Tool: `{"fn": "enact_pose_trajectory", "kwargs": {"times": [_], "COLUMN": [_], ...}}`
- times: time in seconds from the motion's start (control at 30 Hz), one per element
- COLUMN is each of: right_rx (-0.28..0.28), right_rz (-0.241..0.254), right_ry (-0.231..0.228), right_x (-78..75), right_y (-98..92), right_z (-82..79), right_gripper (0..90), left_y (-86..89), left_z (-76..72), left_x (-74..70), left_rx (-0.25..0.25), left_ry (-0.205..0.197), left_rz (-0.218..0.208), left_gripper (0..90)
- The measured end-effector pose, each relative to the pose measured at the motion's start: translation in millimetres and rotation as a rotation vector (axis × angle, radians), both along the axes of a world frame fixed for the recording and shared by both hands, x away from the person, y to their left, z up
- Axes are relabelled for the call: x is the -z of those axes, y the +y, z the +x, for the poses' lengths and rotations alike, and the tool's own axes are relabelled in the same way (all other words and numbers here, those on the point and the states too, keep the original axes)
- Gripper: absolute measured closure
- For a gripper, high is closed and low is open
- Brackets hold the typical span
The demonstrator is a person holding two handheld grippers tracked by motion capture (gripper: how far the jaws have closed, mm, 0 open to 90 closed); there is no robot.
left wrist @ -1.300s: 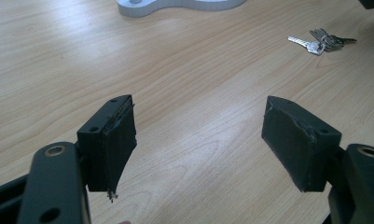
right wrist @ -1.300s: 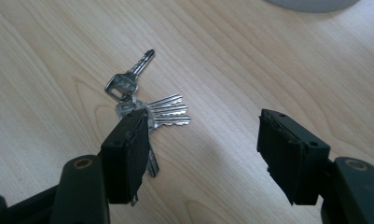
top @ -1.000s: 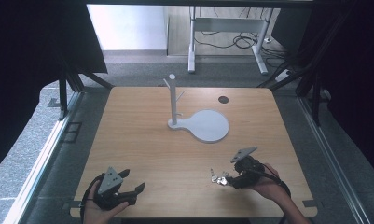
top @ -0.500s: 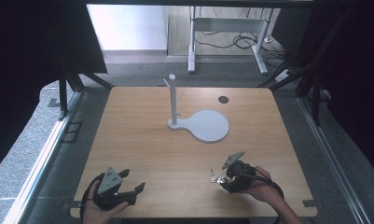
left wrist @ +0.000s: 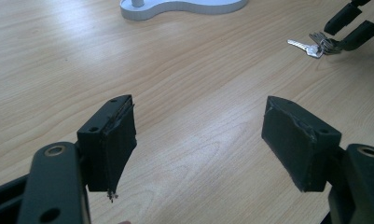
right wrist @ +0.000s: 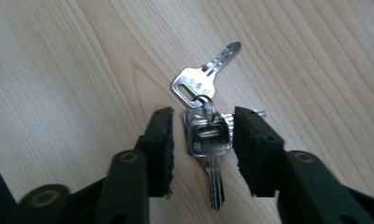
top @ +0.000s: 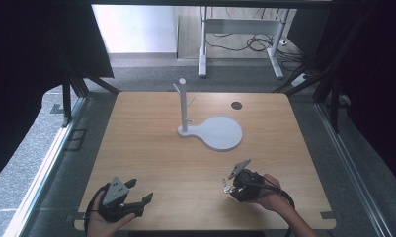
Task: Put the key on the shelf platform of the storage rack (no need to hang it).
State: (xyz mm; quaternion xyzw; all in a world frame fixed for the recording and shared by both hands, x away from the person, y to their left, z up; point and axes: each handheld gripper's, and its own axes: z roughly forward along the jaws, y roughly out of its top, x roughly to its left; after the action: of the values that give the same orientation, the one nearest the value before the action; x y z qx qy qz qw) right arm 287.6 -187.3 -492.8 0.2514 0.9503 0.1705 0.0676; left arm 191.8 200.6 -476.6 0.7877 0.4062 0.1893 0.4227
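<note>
1. While your right claw [right wrist: 201,149] has dropped lower over the last second, its jaws now straddle the keys [right wrist: 204,133] without closing, so a pickup looks imminent.
2. Those keys are flat, shiny metal on a small ring, lying on the surface [top: 151,148] at its near right.
3. Your left claw [left wrist: 198,140] gapes empty at the near left.
4. Farther back stands a smooth white peg stand [top: 210,129], possibly the keys' destination.

1 key bunch [right wrist: 208,135], approx 3 keys; 1 white stand [top: 210,126]; 2 hand-held grippers; 1 table [top: 151,148].
</note>
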Motion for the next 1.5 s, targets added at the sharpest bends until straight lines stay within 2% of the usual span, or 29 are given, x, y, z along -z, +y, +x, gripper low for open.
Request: {"fn": "enact_pose_trajectory", "kwargs": {"times": [0.07, 0.37, 0.5, 0.9, 1.0, 1.17, 1.5], "right_rx": [-0.005, 0.008, 0.019, 0.019, 0.028, 0.046, 0.022], "right_rz": [-0.003, -0.028, -0.023, -0.020, -0.020, -0.014, -0.033], "right_ry": [0.018, 0.046, 0.059, 0.069, 0.085, 0.103, 0.098], "right_x": [-0.1, 0.8, 0.4, 0.1, -0.1, -0.4, -0.8], "right_y": [3.5, 10.5, 10.9, 16.2, 15.1, 12.5, 12.9], "right_z": [2.4, 8.9, 11.4, 14.2, 14.1, 11.5, 6.8], "right_gripper": [68.0, 76.9, 79.5, 83.7, 86.8, 87.1, 88.6], "left_y": [0.8, 2.5, 3.2, 3.0, 3.8, 4.8, 4.4], "left_z": [0.0, -0.7, -0.5, -0.6, -0.5, -0.4, -0.6], "left_x": [-0.3, -1.9, -1.9, -1.9, -2.1, -2.2, -2.4], "left_rx": [-0.001, -0.006, -0.005, -0.005, -0.006, -0.011, -0.011], "left_ry": [-0.001, -0.004, -0.005, -0.005, -0.005, -0.007, -0.008], "left_rz": [-0.001, -0.003, -0.003, -0.001, -0.002, -0.002, -0.002], "left_gripper": [26.3, 26.3, 26.3, 26.3, 26.3, 26.3, 26.3]}}
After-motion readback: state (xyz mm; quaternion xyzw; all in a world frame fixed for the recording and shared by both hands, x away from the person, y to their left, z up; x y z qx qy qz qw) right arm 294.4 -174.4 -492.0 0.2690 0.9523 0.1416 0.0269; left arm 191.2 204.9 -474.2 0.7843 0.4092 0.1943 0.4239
